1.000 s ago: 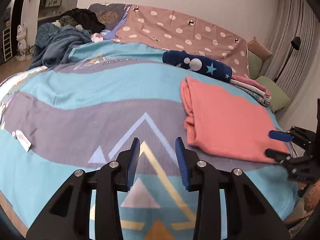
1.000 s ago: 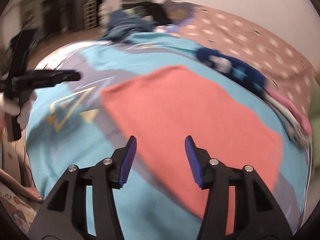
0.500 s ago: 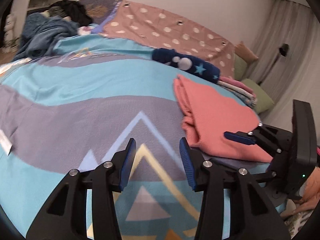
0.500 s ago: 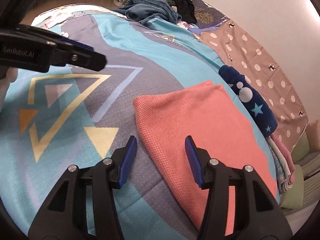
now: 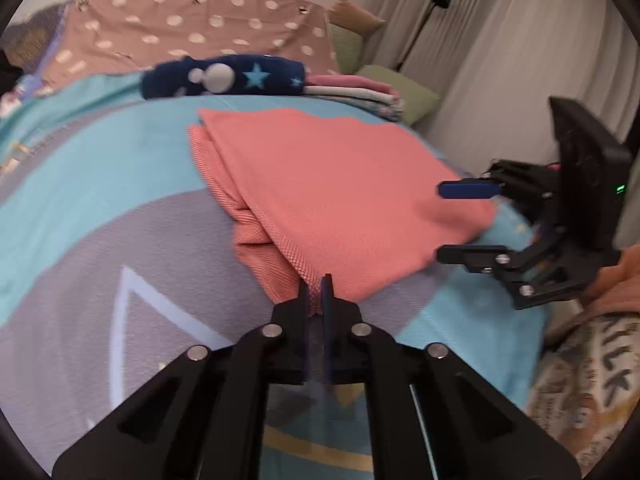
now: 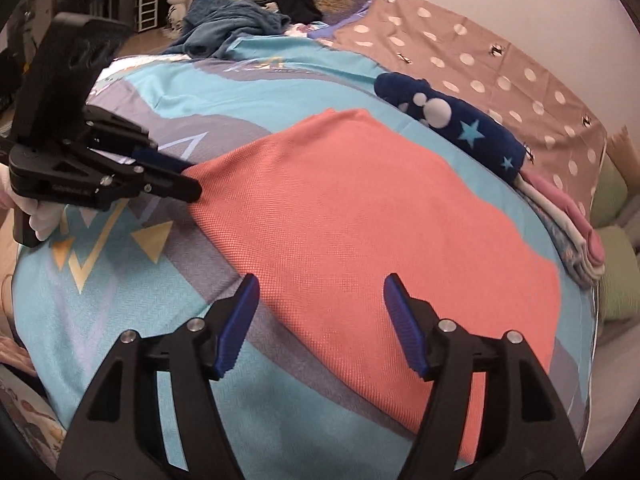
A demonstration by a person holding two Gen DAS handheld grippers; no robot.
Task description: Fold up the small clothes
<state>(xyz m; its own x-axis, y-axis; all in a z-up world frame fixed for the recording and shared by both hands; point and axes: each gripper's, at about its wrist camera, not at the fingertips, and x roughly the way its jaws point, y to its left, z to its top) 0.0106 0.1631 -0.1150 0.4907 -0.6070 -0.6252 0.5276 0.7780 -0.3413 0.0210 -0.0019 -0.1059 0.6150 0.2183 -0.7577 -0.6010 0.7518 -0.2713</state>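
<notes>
While the left claw [image 5: 315, 294] sits clamped on the near corner of the coral garment [image 5: 336, 196] lying on the bed [image 5: 100, 264], right claw [image 6: 320, 320] is opening over its edge w/ nothing gripped. Next, prob.: right grabs other corner, then fold.

A bed [image 6: 168, 344] under a turquoise and grey cover with triangle shapes carries everything. A coral folded cloth [image 6: 372, 240] lies flat on the cover; just beyond it lies a navy roll with stars and white dots [image 6: 452, 120], and at the roll's end, on the side toward the green pillows, sits a stack of folded pink and pale clothes [image 6: 568, 228]. Behind the roll spreads a brown dotted blanket [image 6: 480, 60], and far from it a heap of blue and dark clothes [image 6: 236, 24].
</notes>
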